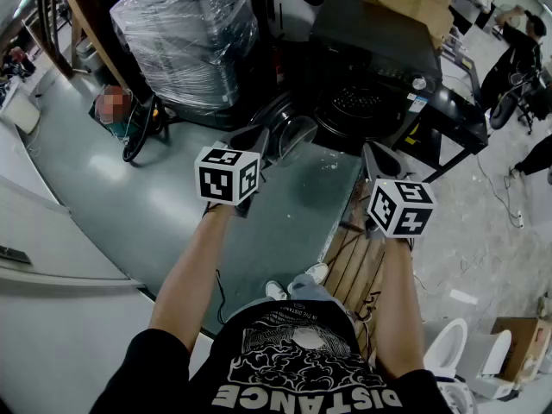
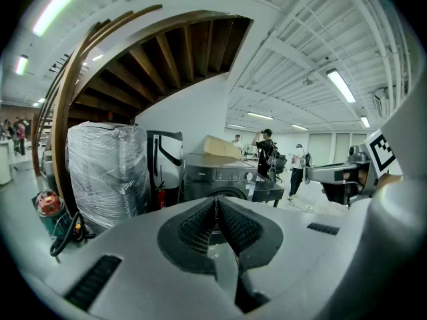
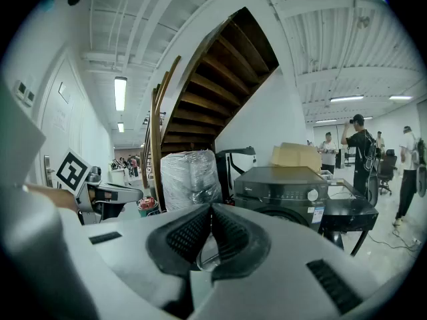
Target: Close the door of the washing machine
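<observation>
The washer (image 1: 371,50) stands on the floor under the stairs, between a wrapped bundle (image 1: 185,33) and a black table (image 1: 453,115). Its round door (image 1: 293,134) hangs open, swung out from the drum. The left gripper (image 1: 253,136) is just beside the door's rim with its jaws pressed together and empty. The right gripper (image 1: 371,152) is apart from the door, its jaws likewise closed on nothing.

Black washing machine (image 1: 373,46), black-and-white marker cubes (image 1: 227,176), grey-green floor (image 1: 151,210).
</observation>
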`<state>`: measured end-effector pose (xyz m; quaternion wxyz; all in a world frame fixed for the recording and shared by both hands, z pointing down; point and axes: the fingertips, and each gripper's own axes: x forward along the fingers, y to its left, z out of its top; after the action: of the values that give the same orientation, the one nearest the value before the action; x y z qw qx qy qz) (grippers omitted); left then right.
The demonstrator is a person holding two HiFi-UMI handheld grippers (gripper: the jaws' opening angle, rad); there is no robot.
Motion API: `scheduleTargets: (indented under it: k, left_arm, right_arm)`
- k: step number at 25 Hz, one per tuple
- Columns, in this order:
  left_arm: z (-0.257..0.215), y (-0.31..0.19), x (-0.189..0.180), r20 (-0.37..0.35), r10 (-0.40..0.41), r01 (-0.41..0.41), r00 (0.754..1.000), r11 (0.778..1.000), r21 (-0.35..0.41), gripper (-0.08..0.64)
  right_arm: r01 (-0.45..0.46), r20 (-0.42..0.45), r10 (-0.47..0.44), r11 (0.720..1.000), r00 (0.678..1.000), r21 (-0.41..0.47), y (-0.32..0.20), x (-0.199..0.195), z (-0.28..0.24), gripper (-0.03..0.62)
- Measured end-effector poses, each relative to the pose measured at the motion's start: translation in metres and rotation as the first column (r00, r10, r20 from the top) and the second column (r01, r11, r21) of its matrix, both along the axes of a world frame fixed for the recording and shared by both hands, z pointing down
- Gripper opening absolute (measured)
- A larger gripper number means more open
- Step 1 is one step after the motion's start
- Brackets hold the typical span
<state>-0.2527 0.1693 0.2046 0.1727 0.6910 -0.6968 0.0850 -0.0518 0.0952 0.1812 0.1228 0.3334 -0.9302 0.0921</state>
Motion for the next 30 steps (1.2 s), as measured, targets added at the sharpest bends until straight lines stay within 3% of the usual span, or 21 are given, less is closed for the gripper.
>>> scheduleTargets:
  k: [17,21,27,30]
  left_arm:
    - [0.036,-0.054,-0.023,-0.026,-0.035,0.033,0.999,0.997,-0.068,0.040]
    - [0.053,-0.061,-0.034,-0.036,-0.049,0.044,0.998,0.991,-0.125,0.101]
    - [0.067,-0.066,-0.050,-0.024,-0.082,0.077,0.996,0.983,-0.166,0.117]
    - [0.079,-0.065,-0.054,-0.010,-0.059,0.055,0.998,0.976,-0.208,0.141]
  right_arm:
    - [0.129,0.003,-0.130,0.989,0.992,-0.072,-0.059,-0.036,0.038,0.023]
    - [0.190,0.014,-0.189,0.978,0.982,-0.091,-0.071,-0.054,0.047,0.023]
    - [0.304,0.015,-0.304,0.948,0.953,-0.094,-0.078,-0.089,0.048,0.023]
    - [0.342,0.029,-0.341,0.934,0.940,-0.107,-0.076,-0.103,0.051,0.023]
